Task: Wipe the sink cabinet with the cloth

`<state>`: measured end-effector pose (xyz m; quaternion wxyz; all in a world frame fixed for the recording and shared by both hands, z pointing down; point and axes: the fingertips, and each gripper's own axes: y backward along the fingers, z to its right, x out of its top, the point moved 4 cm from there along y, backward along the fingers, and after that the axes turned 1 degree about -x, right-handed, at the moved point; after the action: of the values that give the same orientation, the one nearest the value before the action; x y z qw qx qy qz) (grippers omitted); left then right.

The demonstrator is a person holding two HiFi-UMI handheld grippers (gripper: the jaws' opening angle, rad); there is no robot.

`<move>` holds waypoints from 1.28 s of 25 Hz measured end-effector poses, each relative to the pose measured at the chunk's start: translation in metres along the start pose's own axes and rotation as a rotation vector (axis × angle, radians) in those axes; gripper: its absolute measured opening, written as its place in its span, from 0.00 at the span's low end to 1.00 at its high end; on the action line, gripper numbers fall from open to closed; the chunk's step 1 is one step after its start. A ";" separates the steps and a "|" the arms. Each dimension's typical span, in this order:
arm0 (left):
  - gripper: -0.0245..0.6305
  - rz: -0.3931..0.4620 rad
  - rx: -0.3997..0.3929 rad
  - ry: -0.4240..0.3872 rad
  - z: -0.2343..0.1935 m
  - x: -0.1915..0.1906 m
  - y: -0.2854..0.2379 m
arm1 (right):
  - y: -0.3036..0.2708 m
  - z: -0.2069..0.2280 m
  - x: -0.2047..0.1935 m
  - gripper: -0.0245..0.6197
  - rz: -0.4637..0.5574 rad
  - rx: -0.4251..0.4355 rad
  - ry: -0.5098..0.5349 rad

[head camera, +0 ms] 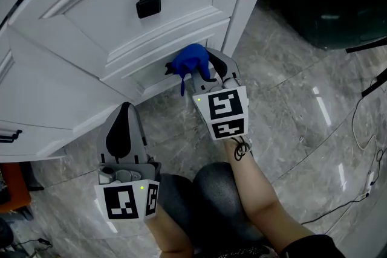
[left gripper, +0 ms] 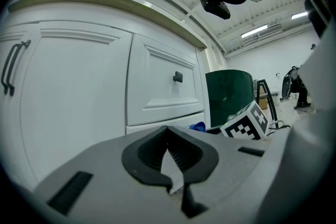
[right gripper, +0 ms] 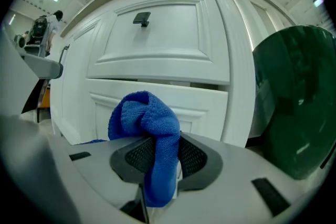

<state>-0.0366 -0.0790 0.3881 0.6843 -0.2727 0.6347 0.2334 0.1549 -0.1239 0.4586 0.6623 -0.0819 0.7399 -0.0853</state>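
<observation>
The white sink cabinet fills the upper left of the head view, and its drawer carries a black knob. My right gripper is shut on a bunched blue cloth, held close against the panel just below that drawer. In the right gripper view the cloth bulges out above the right gripper and hangs down between its jaws, in front of the cabinet. My left gripper sits lower left, shut and holding nothing. It points at a cabinet door.
A dark green bin stands right of the cabinet. Grey marble floor lies below, with thin cables at the right. A long black door handle is on the left door. The person's knees are at the bottom.
</observation>
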 end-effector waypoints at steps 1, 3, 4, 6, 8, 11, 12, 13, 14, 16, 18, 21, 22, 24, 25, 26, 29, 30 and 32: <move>0.04 -0.002 -0.004 0.000 0.002 -0.001 -0.002 | -0.001 0.000 0.000 0.22 0.006 0.007 0.007; 0.04 -0.007 -0.014 -0.001 0.006 -0.002 -0.006 | -0.001 -0.003 0.002 0.22 0.014 0.017 0.029; 0.04 -0.008 -0.019 -0.002 0.008 -0.002 -0.008 | -0.001 -0.003 0.002 0.22 0.016 0.019 0.039; 0.04 -0.006 -0.026 -0.005 0.012 -0.001 -0.010 | -0.002 -0.002 0.003 0.22 0.020 0.020 0.046; 0.04 -0.007 -0.028 -0.008 0.014 0.000 -0.011 | -0.002 0.000 0.002 0.22 0.024 0.021 0.042; 0.04 -0.011 -0.023 -0.010 0.015 -0.001 -0.013 | -0.002 0.002 0.002 0.22 0.026 0.021 0.039; 0.04 -0.012 -0.022 -0.012 0.015 -0.001 -0.013 | -0.002 0.003 0.002 0.22 0.027 0.020 0.036; 0.04 -0.012 -0.023 -0.013 0.016 -0.001 -0.014 | -0.002 0.004 0.001 0.22 0.027 0.018 0.032; 0.04 -0.013 -0.025 -0.014 0.016 -0.001 -0.014 | -0.002 0.005 0.001 0.22 0.028 0.016 0.028; 0.04 -0.015 -0.028 -0.016 0.018 -0.001 -0.016 | -0.002 0.007 0.001 0.22 0.028 0.007 0.021; 0.04 -0.015 -0.029 -0.017 0.018 -0.001 -0.016 | -0.001 0.012 -0.001 0.22 0.028 -0.012 0.012; 0.04 -0.013 -0.034 -0.017 0.020 0.001 -0.015 | 0.000 0.021 -0.006 0.22 0.018 -0.050 -0.001; 0.04 -0.013 -0.036 -0.017 0.021 0.001 -0.015 | 0.000 0.024 -0.008 0.22 0.014 -0.059 -0.005; 0.04 -0.010 -0.037 -0.016 0.021 0.002 -0.015 | 0.001 0.026 -0.009 0.22 0.012 -0.069 -0.008; 0.04 -0.008 -0.037 -0.015 0.021 0.003 -0.014 | 0.002 0.027 -0.009 0.22 0.013 -0.075 -0.007; 0.04 -0.006 -0.037 -0.014 0.021 0.003 -0.014 | 0.003 0.028 -0.008 0.22 0.015 -0.085 -0.005; 0.04 -0.008 -0.033 -0.012 0.019 0.002 -0.013 | 0.006 0.036 -0.007 0.22 0.025 -0.121 -0.017; 0.04 -0.008 -0.031 -0.011 0.018 0.002 -0.013 | 0.008 0.040 -0.007 0.22 0.028 -0.134 -0.025; 0.04 -0.007 -0.030 -0.010 0.017 0.002 -0.013 | 0.009 0.046 -0.009 0.22 0.030 -0.153 -0.033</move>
<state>-0.0147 -0.0771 0.3876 0.6839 -0.2838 0.6270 0.2419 0.2019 -0.1137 0.4599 0.6675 -0.1225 0.7342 -0.0170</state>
